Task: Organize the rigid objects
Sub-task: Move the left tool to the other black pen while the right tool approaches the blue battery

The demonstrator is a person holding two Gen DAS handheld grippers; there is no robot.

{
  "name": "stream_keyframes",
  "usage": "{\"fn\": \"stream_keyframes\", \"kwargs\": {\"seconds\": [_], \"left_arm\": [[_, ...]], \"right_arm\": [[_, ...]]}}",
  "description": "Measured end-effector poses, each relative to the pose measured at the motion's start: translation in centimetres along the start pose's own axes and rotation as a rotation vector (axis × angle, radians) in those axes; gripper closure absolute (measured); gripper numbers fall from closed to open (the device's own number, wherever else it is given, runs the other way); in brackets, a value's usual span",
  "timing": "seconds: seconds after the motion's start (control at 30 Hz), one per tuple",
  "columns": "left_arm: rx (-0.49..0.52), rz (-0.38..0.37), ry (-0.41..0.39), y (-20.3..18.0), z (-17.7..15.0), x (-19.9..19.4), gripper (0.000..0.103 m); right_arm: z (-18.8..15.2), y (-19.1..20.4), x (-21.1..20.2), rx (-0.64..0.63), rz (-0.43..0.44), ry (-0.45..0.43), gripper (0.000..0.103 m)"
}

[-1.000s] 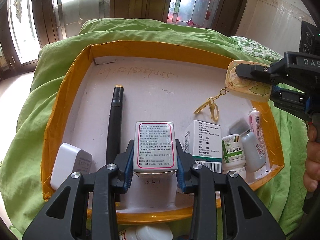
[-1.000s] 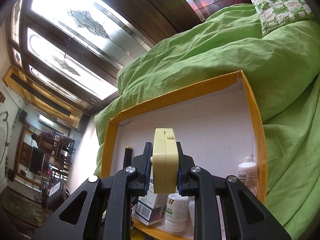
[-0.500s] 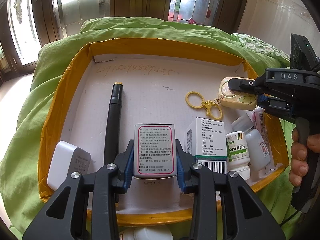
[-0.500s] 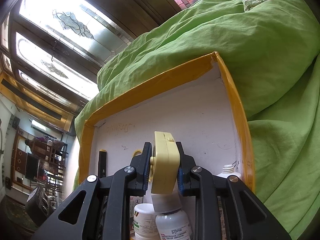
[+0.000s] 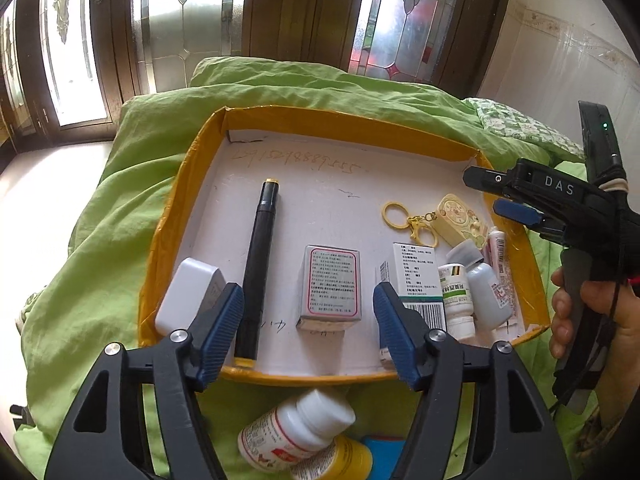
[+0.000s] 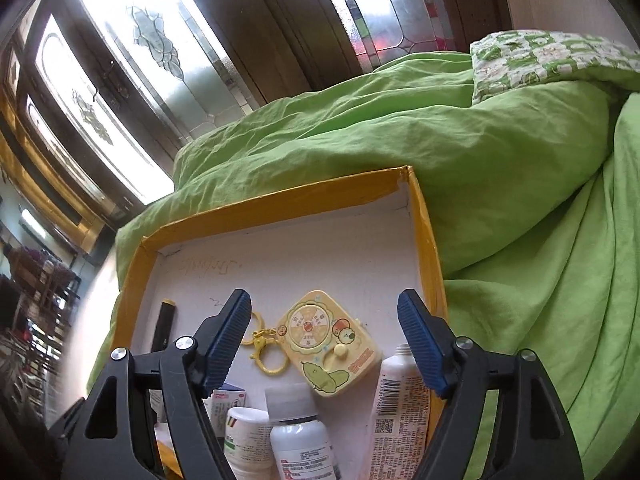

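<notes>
- My left gripper (image 5: pixel 308 320), jaws just opened and holding nothing, hangs over the box (image 5: pixel 331 288) it set upright in the tray (image 5: pixel 168 216).
- My right gripper (image 6: pixel 324 340), jaws also just opened, has let the keychain (image 6: pixel 330 344) lie flat by the tray's right wall.
- Both placements look done; next I judge a reach for the bottle (image 5: pixel 296 428) on the bed (image 5: pixel 100 240), outside the tray.
- Both grippers tilt downward; a hand (image 5: pixel 592 312) grips the right handle.

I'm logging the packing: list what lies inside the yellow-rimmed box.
Inside the box: black pen, white adapter, two cartons, keychain toy, bottles, tube. Whatever the bottles cover stays hidden.
</notes>
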State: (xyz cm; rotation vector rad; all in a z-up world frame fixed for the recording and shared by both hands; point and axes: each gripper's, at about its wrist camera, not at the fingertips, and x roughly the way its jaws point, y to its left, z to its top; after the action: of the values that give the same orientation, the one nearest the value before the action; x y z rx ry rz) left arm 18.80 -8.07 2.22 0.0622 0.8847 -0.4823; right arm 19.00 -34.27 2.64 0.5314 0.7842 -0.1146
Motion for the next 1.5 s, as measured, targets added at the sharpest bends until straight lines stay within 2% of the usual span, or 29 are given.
{"fn": "stream_keyframes", "kwargs": {"seconds": [0.1,0.17,0.33,0.43,0.57,0.77,0.97,1.5], "left_arm": [[-0.023,0.000,-0.017,1.1,-1.6,-2.1,0.035],[-0.040,0.004,-0.026,2.2,-3.1,-3.5,0.030],[-0.078,0.084,-0.020,5.6,-6.5,-6.0,0.029],[-0.139,0.112,-0.018,7.9,-8.2,-7.5,0.029],[-0.220,0.104,-0.023,9.7,-10.0,-8.9,0.029],[-0.212,0.124,-0.025,9.3,-11.8,-8.8,0.029],[-0.197,0.131,0.013,9.1,-12.6,-7.4,0.029],[-0.181,0.138,-0.005,8.7,-12.7,-7.5,0.029]], "right_arm": [[-0.1,0.0,-1.4,0.028,0.015,-0.024,0.032],[-0.4,0.1,-2.2,0.056,0.037,-0.027,0.031],[-1.3,0.6,-4.0,0.100,0.087,-0.022,0.031],[-2.2,1.3,-5.1,0.091,0.106,-0.016,0.031],[-4.1,2.0,-6.0,0.082,0.130,0.010,0.031],[-7.2,2.9,-6.5,0.035,0.145,0.064,0.031],[-10.1,3.7,-5.8,-0.004,0.146,0.137,0.031],[-13.3,5.5,-3.8,-0.048,0.133,0.243,0.031]]}}
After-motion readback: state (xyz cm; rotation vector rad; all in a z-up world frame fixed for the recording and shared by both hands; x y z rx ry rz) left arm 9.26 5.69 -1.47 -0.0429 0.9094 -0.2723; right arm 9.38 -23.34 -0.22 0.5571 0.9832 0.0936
